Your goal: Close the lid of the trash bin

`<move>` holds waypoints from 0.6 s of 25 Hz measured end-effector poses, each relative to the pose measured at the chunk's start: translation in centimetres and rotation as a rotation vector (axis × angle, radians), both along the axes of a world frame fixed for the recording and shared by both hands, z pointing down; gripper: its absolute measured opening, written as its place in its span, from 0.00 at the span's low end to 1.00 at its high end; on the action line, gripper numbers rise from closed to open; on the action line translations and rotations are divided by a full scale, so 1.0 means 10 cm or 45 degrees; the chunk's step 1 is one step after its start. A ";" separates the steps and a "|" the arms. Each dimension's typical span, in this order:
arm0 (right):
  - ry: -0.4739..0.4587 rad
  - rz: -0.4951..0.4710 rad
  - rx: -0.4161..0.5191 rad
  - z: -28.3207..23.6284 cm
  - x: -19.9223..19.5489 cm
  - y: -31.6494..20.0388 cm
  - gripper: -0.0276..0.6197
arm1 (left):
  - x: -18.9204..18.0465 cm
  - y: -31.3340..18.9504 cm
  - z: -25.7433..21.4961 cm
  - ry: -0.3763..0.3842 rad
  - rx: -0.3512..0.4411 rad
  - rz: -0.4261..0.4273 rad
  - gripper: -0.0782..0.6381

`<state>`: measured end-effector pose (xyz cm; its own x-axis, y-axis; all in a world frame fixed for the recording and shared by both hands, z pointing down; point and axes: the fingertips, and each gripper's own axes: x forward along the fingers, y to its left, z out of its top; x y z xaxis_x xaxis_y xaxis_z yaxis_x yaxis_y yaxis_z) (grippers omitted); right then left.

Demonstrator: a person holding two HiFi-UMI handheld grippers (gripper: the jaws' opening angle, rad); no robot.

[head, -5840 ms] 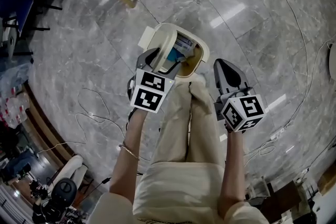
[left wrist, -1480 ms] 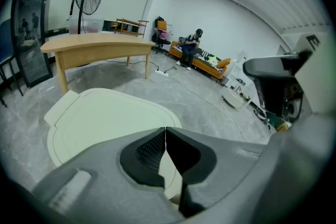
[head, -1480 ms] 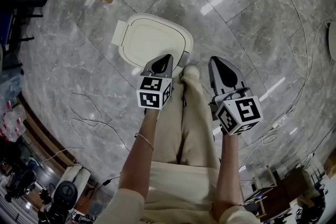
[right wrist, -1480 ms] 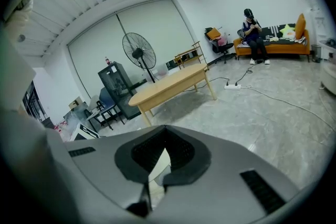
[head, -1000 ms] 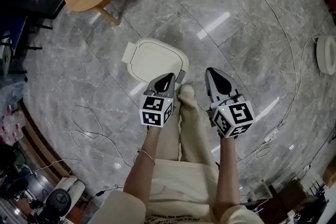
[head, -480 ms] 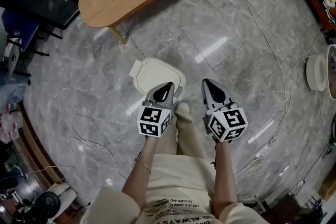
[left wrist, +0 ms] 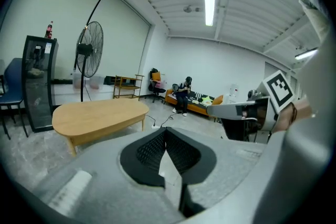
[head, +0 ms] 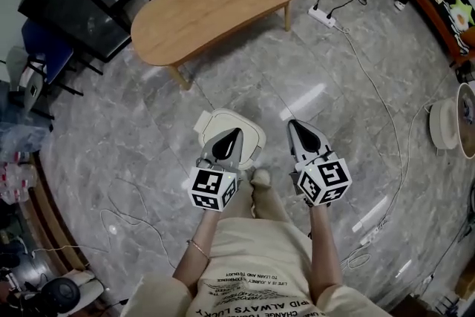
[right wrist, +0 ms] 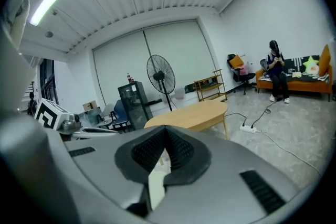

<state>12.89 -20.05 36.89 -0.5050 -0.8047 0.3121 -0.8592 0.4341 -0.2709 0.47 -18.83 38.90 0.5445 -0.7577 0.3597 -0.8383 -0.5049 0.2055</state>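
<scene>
The left gripper (head: pixel 231 139) has its fingers pressed together with nothing between them. The right gripper (head: pixel 297 131) is the same. Both sit side by side in the middle of the frame, pointing forward and a little down.

The trash bin (head: pixel 258 145) stands on the floor (head: pixel 111 122) right under the left gripper's tips, so the left hand is nearer. The right gripper is off to the bin's right. The lid (head: pixel 223 121) lies flat on top, so the job looks done.

Each gripper's own camera looks across the room at the wooden table (left wrist: pixel 100 115), not at the bin.
</scene>
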 end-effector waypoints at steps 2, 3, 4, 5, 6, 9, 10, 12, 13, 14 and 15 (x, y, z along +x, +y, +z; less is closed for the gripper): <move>0.000 -0.018 0.027 -0.11 -0.02 -0.02 0.05 | 0.00 -0.02 -0.17 0.001 0.045 0.003 0.14; 0.000 -0.026 0.040 -0.16 -0.02 -0.02 0.05 | 0.00 -0.03 -0.26 0.001 0.071 0.008 0.14; -0.001 -0.028 0.052 -0.21 -0.01 -0.01 0.05 | 0.01 -0.04 -0.34 0.000 0.097 0.014 0.14; -0.003 -0.023 0.063 -0.24 0.01 -0.01 0.05 | 0.01 -0.05 -0.43 -0.002 0.122 0.019 0.14; -0.007 -0.016 0.072 -0.28 0.02 -0.01 0.05 | 0.00 -0.05 -0.51 -0.005 0.145 0.025 0.14; -0.024 -0.017 0.106 -0.43 0.02 -0.08 0.05 | -0.04 -0.06 -0.73 -0.037 0.214 0.046 0.14; -0.024 -0.023 0.125 -0.49 0.02 -0.11 0.05 | -0.06 -0.07 -0.80 -0.043 0.232 0.045 0.14; -0.017 -0.031 0.164 -0.62 0.02 -0.15 0.05 | -0.12 -0.08 -0.90 -0.043 0.260 0.029 0.14; -0.015 -0.034 0.181 -0.68 0.02 -0.17 0.05 | -0.16 -0.08 -0.94 -0.045 0.273 0.019 0.14; -0.016 -0.035 0.197 -0.73 0.02 -0.19 0.05 | -0.19 -0.09 -0.98 -0.046 0.286 0.009 0.14; -0.020 -0.034 0.211 -0.77 0.03 -0.21 0.05 | -0.23 -0.09 -1.02 -0.045 0.299 -0.002 0.14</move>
<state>13.17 -22.14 29.21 -0.5304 -0.8308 0.1684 -0.8431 0.4964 -0.2068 -1.84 -19.78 28.68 0.5332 -0.8238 0.1927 -0.8439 -0.5338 0.0529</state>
